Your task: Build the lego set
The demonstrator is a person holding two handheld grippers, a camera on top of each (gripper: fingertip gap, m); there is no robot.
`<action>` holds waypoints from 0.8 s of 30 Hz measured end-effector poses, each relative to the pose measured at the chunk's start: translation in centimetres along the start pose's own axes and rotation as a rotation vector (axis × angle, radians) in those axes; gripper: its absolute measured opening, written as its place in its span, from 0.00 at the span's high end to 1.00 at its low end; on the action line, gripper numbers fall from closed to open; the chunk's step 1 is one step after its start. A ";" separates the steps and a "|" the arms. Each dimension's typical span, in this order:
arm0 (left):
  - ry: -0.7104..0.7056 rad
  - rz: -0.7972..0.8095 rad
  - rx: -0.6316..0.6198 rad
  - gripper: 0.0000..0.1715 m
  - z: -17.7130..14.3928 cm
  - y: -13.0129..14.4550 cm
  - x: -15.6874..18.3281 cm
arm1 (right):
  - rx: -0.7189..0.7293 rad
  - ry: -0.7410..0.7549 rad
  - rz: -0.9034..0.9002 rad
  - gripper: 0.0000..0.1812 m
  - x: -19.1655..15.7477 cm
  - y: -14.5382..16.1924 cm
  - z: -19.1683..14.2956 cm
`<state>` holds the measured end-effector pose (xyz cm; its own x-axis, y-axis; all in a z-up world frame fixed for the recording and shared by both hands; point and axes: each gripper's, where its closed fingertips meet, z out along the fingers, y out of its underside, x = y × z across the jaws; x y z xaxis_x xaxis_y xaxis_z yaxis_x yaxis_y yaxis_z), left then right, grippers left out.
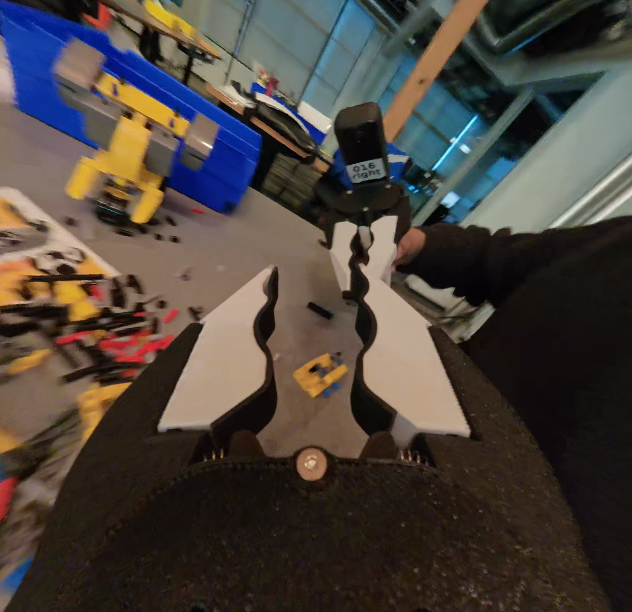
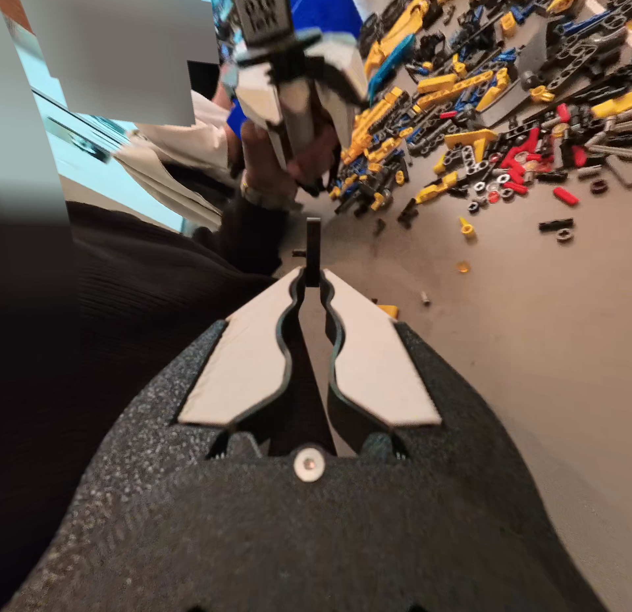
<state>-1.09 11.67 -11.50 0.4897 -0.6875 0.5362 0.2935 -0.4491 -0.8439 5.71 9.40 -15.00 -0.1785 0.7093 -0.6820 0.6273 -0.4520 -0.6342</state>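
Note:
My right gripper (image 2: 313,274) is shut on a thin black beam piece (image 2: 313,250) that sticks out past its tips, held above the grey table (image 2: 478,356). In the left wrist view the right gripper (image 1: 360,257) hangs tips-down just beyond my left gripper, with the black piece (image 1: 352,293) in it. My left gripper (image 1: 314,274) is open and empty, close to the right gripper. A small yellow assembly with blue pins (image 1: 319,375) lies on the table (image 1: 222,253) below the left fingers. A short black piece (image 1: 319,310) lies farther on.
A large pile of yellow, black, red and blue building parts (image 2: 478,100) covers the table, also to the left (image 1: 68,322). A yellow and grey built model (image 1: 136,144) stands before a blue bin (image 1: 212,151). A person's dark sleeve (image 1: 513,271) reaches in from the right. Left tips to right tips: about 9 centimetres.

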 end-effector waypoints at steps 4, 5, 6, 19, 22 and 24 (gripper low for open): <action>0.232 -0.183 0.013 0.81 2.8 0.9 2.9 | 0.042 -0.022 0.020 0.96 -0.3 -0.1 -0.5; 0.236 -0.201 -0.011 0.81 3.3 1.5 2.9 | 0.047 -0.022 0.021 0.96 -0.3 0.0 -0.6; 0.219 -0.203 -0.038 0.81 3.8 2.1 2.6 | 0.052 -0.024 0.024 0.96 -0.2 0.1 -0.6; 0.217 -0.189 -0.132 0.97 5.2 4.2 3.1 | 0.088 0.001 -0.012 0.96 0.1 0.1 -1.0; 0.180 -0.205 -0.149 0.97 5.3 4.6 2.3 | 0.065 0.186 -0.208 0.67 1.2 -0.2 -1.0; 0.131 -0.220 -0.168 0.97 5.2 5.1 1.4 | 0.016 0.370 -0.441 0.59 1.9 -0.5 -1.3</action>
<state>5.40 11.38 -15.11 0.3160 -0.6264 0.7126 0.2353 -0.6758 -0.6985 6.06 11.69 -15.47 -0.1418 0.9733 -0.1803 0.5413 -0.0763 -0.8374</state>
